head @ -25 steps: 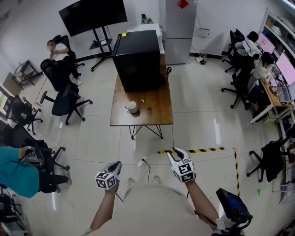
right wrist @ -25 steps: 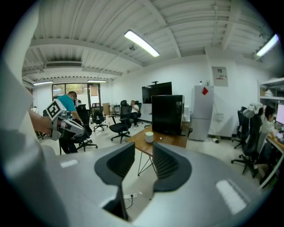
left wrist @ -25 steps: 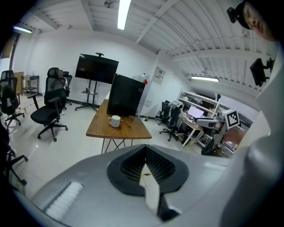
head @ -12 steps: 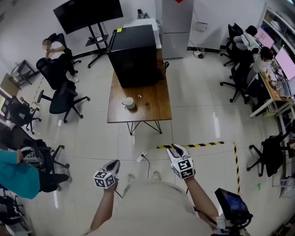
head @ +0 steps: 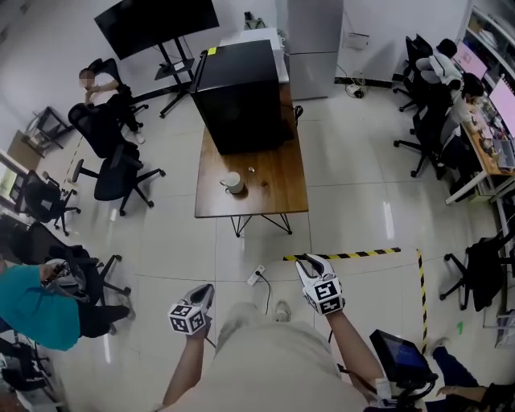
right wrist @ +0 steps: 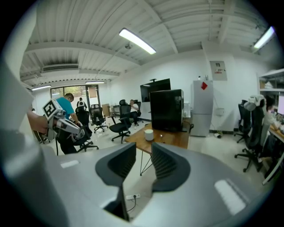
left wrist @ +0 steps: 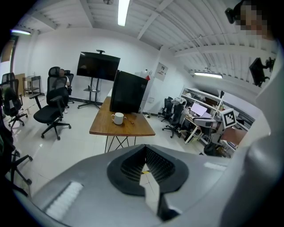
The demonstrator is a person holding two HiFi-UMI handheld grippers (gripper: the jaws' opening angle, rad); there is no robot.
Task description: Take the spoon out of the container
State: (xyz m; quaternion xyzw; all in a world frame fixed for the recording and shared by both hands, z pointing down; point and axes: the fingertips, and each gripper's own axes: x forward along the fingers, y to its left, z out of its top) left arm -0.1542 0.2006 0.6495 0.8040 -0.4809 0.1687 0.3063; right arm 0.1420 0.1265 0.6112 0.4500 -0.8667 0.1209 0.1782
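office floor with wooden table (head: 273, 193) at upper centre; on it white container (head: 232, 183), spoon too small to tell, well above left gripper (head: 207, 288), tips together, and right gripper (head: 310, 261), slightly apart, just narrowing, empty.

Bare floor (head: 338, 233) lies open at frame centre, before the table (head: 273, 197). A black box (head: 241, 96) blocks the table's upper end. Chairs (head: 121, 173) crowd the left.

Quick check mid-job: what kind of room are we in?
Probably an open office or lab: swivel chairs, desks with monitors on the right, a big TV on a stand.
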